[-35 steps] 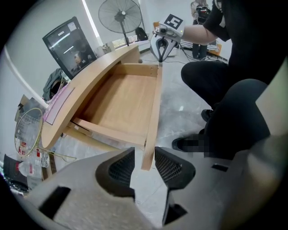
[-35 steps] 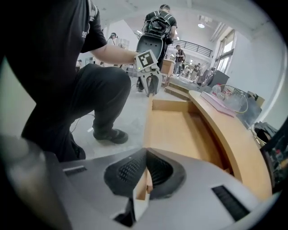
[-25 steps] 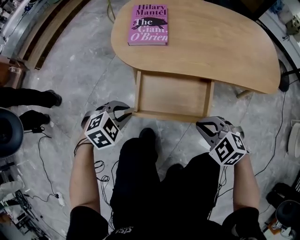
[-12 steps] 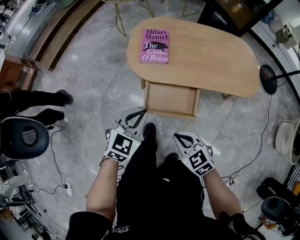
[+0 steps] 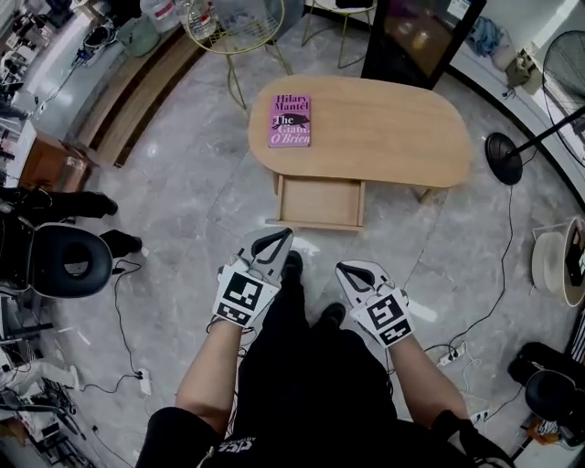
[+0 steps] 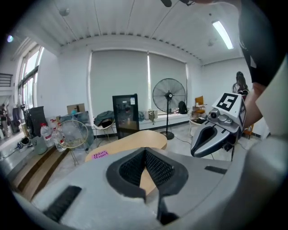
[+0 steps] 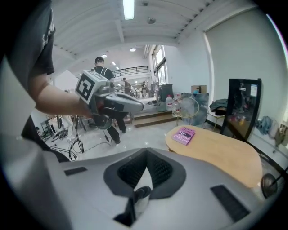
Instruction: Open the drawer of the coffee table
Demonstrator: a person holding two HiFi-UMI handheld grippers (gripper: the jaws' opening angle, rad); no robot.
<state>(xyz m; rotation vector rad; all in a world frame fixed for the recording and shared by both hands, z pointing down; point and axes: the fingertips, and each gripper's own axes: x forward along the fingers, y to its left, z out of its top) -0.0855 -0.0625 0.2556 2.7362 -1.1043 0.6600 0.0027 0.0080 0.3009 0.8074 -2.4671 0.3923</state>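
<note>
The oval wooden coffee table (image 5: 384, 128) stands ahead of me with a pink book (image 5: 291, 120) on its left end. Its drawer (image 5: 318, 203) is pulled out toward me and looks empty. My left gripper (image 5: 272, 241) hangs shut and empty over the floor, just short of the drawer's front. My right gripper (image 5: 351, 272) is also shut and empty, a little nearer to me. In the left gripper view the shut left gripper (image 6: 145, 151) faces the table (image 6: 132, 140). From the right gripper view, the closed right gripper (image 7: 146, 152) has the table (image 7: 220, 155) to its right.
My legs and shoes (image 5: 292, 266) are between the grippers on the grey marble floor. A black chair (image 5: 69, 260) and cables lie left. A wire side table (image 5: 233, 23), a black cabinet (image 5: 420, 37) and a fan base (image 5: 503, 151) surround the coffee table.
Both grippers have lifted away from the drawer front and drawn back toward me. The left jaws, apart a second ago, have closed. The table now looks smaller and farther off.
</note>
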